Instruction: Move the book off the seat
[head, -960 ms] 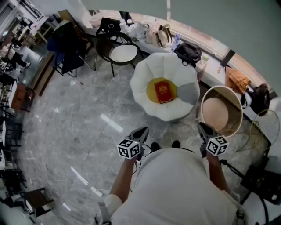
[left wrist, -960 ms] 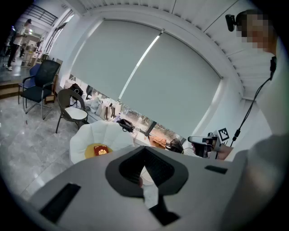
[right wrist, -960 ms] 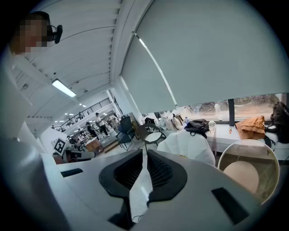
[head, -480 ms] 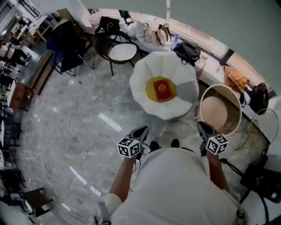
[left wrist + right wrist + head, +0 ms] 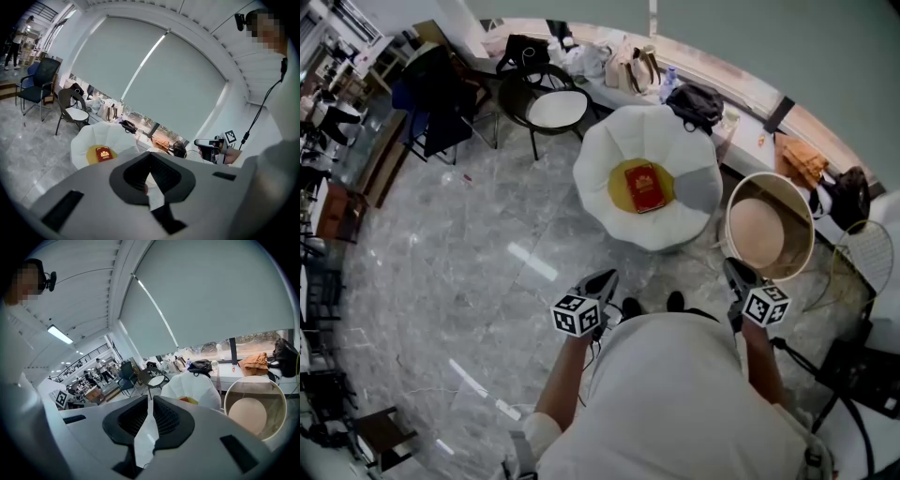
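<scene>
Two hand-held grippers ride out in front of a person in a white top (image 5: 675, 403), seen from above on a grey marble floor (image 5: 459, 262). The left gripper (image 5: 600, 280) has its jaws pressed together with nothing between them. The right gripper (image 5: 735, 275) also has its jaws drawn together, with only a sliver of light between the pads, and it carries nothing. Each points forward and somewhat downward, one on either side of the person's body, well short of the furniture ahead. The toes of dark shoes (image 5: 630, 307) show between them.

Beyond the grippers stands the seat (image 5: 609, 150), a white armchair shaped like a flower with rounded petals. The book (image 5: 645, 187), red with a gold emblem on its cover, lies flat on the round yellow cushion (image 5: 621, 190) at the seat's centre, and neither gripper touches it. Just to the right of the seat sits a round tub chair (image 5: 757, 234) with a pale rim and a beige pad. Behind the seat to the left stands a black-framed chair (image 5: 558, 110) with a white pad. Farthest back, a long window ledge (image 5: 748, 89) carries handbags (image 5: 637, 67), a black bag (image 5: 694, 101) and an orange-brown bag (image 5: 794, 161), under a lowered roller blind (image 5: 154, 79).
</scene>
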The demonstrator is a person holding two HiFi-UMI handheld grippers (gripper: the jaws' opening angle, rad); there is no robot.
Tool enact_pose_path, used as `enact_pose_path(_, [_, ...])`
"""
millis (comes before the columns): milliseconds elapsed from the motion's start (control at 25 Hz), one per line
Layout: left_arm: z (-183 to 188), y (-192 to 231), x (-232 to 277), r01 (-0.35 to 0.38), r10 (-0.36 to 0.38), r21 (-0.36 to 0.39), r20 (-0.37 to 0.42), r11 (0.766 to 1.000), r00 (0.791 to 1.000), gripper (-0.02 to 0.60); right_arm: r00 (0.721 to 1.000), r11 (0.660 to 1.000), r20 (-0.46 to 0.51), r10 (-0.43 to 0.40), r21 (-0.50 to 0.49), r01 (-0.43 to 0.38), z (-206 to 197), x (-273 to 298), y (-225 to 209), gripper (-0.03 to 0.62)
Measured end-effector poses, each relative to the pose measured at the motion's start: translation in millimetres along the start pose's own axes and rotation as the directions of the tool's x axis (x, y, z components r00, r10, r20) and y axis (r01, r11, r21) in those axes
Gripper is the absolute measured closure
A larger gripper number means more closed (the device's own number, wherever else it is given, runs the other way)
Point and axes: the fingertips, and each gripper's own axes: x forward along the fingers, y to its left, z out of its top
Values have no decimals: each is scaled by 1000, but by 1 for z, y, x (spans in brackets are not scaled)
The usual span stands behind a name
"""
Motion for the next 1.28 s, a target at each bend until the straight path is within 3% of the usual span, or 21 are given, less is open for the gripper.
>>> enact_pose_path(400, [-9,15,-22,63,-63,8,-24,998,998,580,999,999,8,-46,12,46,-22,-1,25,536])
enact_pose_path(640, [-9,27,-26,65,-65,-2,-18,998,998,580,997,996,3,-72,53,72,-34,-2,27,536])
enact_pose_path(880, [-3,30,-18,69,-69,-15,-12,998,998,580,998,996,2,-66,65,66,-27,12,21,536])
enact_pose_path(1280, [19,53,9,16,-17,-60,-25,998,1000,580,999,997,-46,-22,66,25,5,72,-3,536])
